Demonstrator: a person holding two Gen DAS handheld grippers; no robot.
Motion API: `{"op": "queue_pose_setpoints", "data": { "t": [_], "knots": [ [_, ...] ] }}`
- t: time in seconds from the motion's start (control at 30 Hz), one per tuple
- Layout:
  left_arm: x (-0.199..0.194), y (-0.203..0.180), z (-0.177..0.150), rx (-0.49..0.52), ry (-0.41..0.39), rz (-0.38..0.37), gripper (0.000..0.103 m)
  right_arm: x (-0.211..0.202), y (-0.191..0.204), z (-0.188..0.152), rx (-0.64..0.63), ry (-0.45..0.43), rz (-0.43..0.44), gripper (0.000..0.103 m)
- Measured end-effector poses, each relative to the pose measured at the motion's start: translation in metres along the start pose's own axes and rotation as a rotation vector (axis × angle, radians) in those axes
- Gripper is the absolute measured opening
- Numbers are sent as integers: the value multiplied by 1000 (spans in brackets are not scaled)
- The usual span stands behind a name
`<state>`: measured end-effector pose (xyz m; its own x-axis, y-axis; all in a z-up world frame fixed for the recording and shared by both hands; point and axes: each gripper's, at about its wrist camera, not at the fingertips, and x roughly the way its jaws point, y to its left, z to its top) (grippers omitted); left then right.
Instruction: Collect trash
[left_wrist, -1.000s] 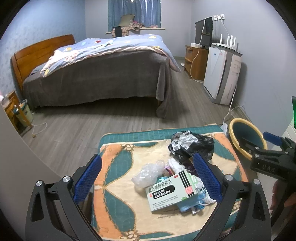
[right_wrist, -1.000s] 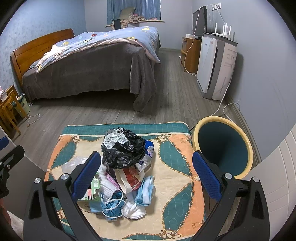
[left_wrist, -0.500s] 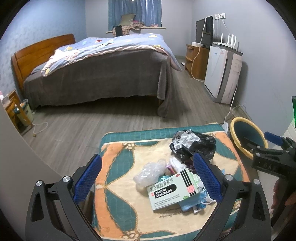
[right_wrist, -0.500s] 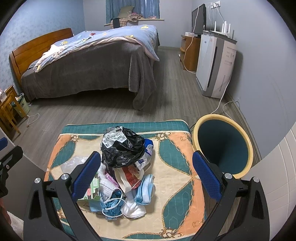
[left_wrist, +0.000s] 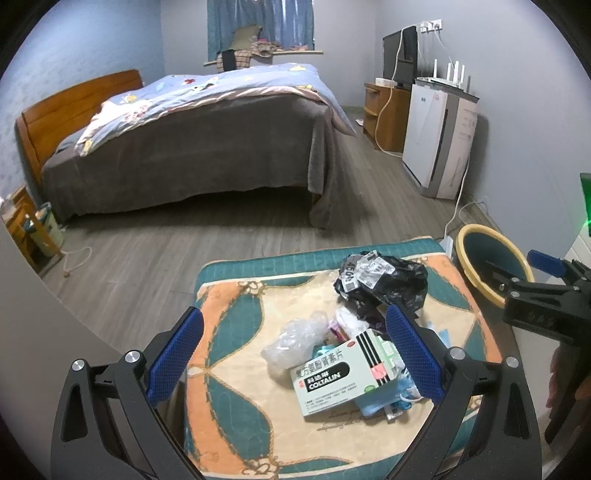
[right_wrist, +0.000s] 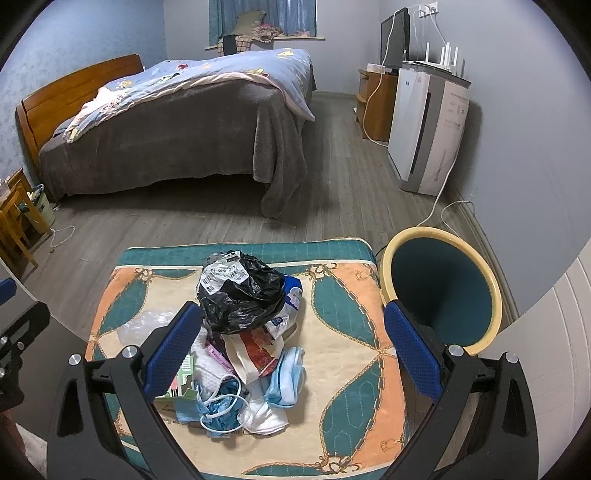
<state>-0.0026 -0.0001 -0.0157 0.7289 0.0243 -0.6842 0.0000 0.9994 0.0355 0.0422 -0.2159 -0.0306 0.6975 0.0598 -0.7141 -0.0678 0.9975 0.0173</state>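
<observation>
- I am holding the left gripper (left_wrist: 291, 354) and right gripper (right_wrist: 291, 350) with jaws wide apart — gripping nothing.
- The crumpled black plastic trash bag (right_wrist: 242, 291) is topping the litter pile on the patterned teal-and-orange mat (right_wrist: 343, 391) — beside the yellow-rimmed teal basin (right_wrist: 441, 291).

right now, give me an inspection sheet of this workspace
surface: patterned mat, teal, orange and cream, flat.
job's things: trash heap on the mat: black bag on top, medicine box, clear plastic wrap, blue face masks; the bin stands beside the mat, nothing seen inside.
clutter: nothing seen on the mat apart from the heap.
grippers: left hand-held gripper open, holding nothing; right hand-held gripper open, holding nothing; both hang above the heap.
cables: white cable on the floor by the wall.
surroundings: bed, white appliance, wood floor.
</observation>
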Motion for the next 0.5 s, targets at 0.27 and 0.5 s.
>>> {"op": "queue_pose_setpoints", "data": {
  "t": [0.27, 0.5],
  "knots": [
    [2, -2, 1, 11, -9, 14, 98, 1, -9, 2, 54, 17, 14, 97],
    [4, -6, 3, 21, -28, 21, 98, 7, -21, 4, 100, 46, -6, 97]
  ]
}}
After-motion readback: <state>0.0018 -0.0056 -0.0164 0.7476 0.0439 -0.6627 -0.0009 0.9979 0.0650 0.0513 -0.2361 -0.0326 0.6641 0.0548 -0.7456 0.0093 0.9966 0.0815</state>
